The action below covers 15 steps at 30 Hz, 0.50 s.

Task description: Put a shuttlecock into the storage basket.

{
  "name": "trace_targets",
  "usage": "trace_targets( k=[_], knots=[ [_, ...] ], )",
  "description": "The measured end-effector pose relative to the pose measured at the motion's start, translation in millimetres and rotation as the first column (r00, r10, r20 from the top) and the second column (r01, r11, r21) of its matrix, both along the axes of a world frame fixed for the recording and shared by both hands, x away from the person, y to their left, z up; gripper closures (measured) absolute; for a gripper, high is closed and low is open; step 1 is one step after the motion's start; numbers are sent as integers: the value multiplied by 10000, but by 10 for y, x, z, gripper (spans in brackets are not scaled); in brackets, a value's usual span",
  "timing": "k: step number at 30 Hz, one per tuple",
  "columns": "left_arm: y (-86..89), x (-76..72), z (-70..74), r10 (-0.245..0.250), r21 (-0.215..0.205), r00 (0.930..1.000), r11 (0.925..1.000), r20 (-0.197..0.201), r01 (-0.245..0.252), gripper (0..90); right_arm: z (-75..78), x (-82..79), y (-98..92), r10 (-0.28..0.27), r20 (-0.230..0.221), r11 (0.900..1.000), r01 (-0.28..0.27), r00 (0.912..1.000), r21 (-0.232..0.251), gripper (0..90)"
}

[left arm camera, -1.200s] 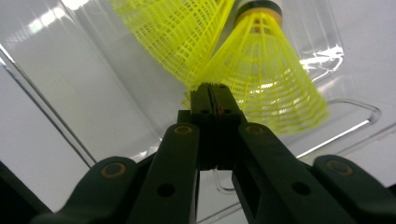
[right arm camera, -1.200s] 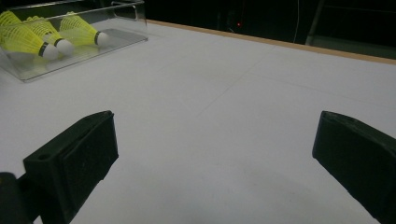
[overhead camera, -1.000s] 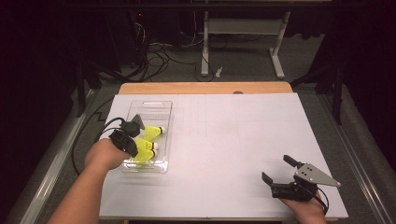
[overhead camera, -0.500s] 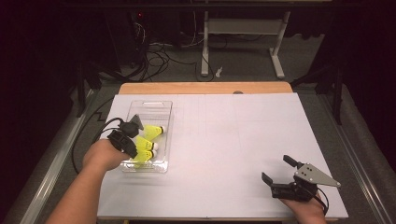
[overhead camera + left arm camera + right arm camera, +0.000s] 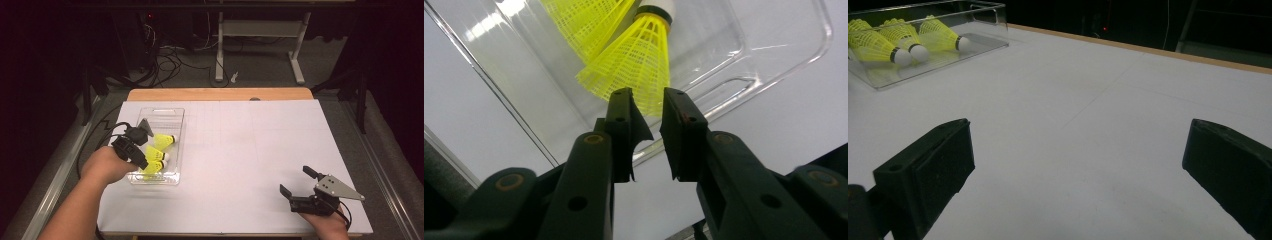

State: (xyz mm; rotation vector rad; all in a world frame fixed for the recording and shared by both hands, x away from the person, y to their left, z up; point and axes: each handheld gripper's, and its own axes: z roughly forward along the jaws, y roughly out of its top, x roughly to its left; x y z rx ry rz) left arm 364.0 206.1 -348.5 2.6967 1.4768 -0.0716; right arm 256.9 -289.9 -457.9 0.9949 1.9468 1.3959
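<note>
A clear plastic tray [image 5: 172, 112] sits at the table's left with three yellow shuttlecocks [image 5: 156, 154] lying in it; they also show in the right gripper view [image 5: 895, 42]. My left gripper [image 5: 148, 159] hovers over the tray's near end. Its jaws [image 5: 647, 100] stand a narrow gap apart and have just been opening. Nothing is between them, and one shuttlecock's skirt [image 5: 636, 65] lies just beyond the tips. My right gripper [image 5: 295, 180] rests near the table's front right edge, wide open [image 5: 1078, 150] and empty, facing the tray across the table.
A white sheet [image 5: 250, 150] covers the tabletop, with a wooden strip [image 5: 220, 94] along the far edge. Beyond it are table legs [image 5: 218, 45] and cables [image 5: 170, 55] on the dark floor. A cable trails off the left gripper [image 5: 90, 145].
The left gripper has lifted slightly over the tray's near end. The right gripper has kept still.
</note>
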Motion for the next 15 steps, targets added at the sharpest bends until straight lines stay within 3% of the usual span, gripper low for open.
trace_targets(
  k=[4, 10, 15],
  knots=[
    [-31, -8, 35, -6, -156, 10000, 9999, -7, 6, 638, 4, -5, -6, -4, 10, 10000, 4, 10000, 10, 9],
    [-69, -17, 44, -75, -543, 9996, 9985, -267, 61, 419, 5, -7, -9, 9, 24, 10000, -9, 10000, -4, 9],
    [-116, -29, 42, -60, -633, 9995, 9980, -306, 41, 264, 10, -14, -7, 22, 53, 10000, -22, 10000, -12, 9]
  ],
)
